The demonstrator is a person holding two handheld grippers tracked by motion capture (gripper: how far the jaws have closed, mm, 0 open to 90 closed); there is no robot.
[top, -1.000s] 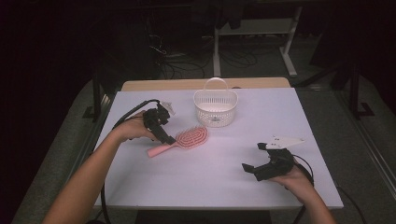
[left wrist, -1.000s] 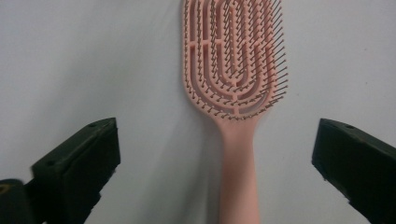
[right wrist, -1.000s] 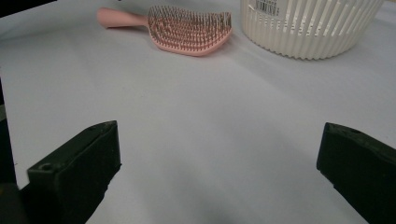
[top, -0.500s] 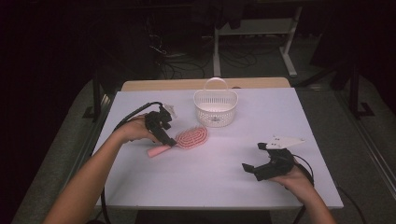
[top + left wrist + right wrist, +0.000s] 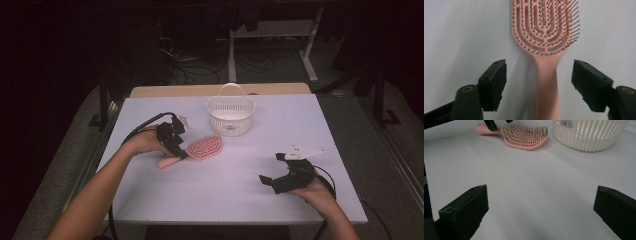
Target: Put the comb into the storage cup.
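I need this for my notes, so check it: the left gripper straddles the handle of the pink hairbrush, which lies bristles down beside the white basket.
Wrong in one respect: the pink hairbrush lies bristles up, as the left gripper view shows. The left gripper does straddle its handle, beside the white basket.

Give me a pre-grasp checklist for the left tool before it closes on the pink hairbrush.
1. Hairbrush handle sits between the jaws of the left tool: ok.
2. Pads touching the handle: not ok; the jaws have just been closing, with gaps left on both sides.
3. Hairbrush lies flat on the table, bristles up: ok.
4. White basket stands upright beyond the brush head, apart from it: ok.
5. Right tool open, resting away from the brush: ok.
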